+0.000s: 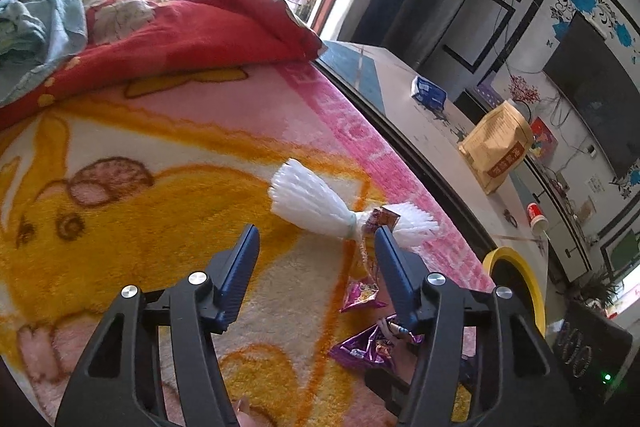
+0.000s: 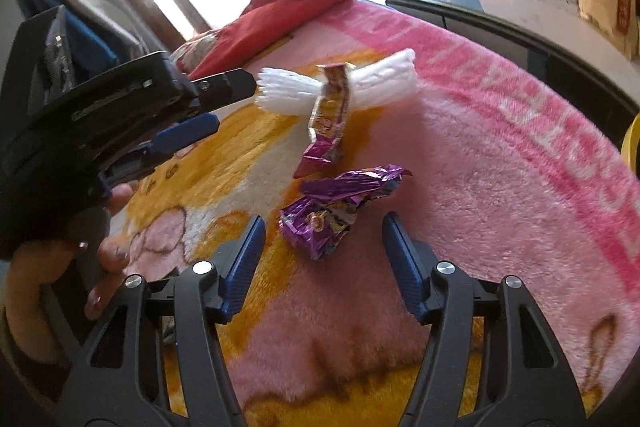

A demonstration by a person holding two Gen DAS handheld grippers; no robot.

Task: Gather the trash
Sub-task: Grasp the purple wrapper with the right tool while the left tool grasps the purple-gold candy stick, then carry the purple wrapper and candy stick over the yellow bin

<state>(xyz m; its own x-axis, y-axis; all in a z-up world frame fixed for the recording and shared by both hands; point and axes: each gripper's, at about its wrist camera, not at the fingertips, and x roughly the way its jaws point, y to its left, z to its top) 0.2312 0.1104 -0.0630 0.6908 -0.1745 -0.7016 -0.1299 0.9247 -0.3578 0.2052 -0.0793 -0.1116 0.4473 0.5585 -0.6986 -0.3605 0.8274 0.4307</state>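
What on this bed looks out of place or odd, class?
Litter on the blanket: a crumpled purple wrapper, a torn wrapper strip draped over white foam netting. Both grippers, left and right, have open jaws, holding nothing.

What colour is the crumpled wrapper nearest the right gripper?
Shiny purple crumpled wrapper, with multicoloured print; clearest in the right wrist view.

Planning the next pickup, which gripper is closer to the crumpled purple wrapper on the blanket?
Right. The right gripper is open with the crumpled purple wrapper just ahead between its fingers. The left gripper is open further off, pointed toward the white foam netting.
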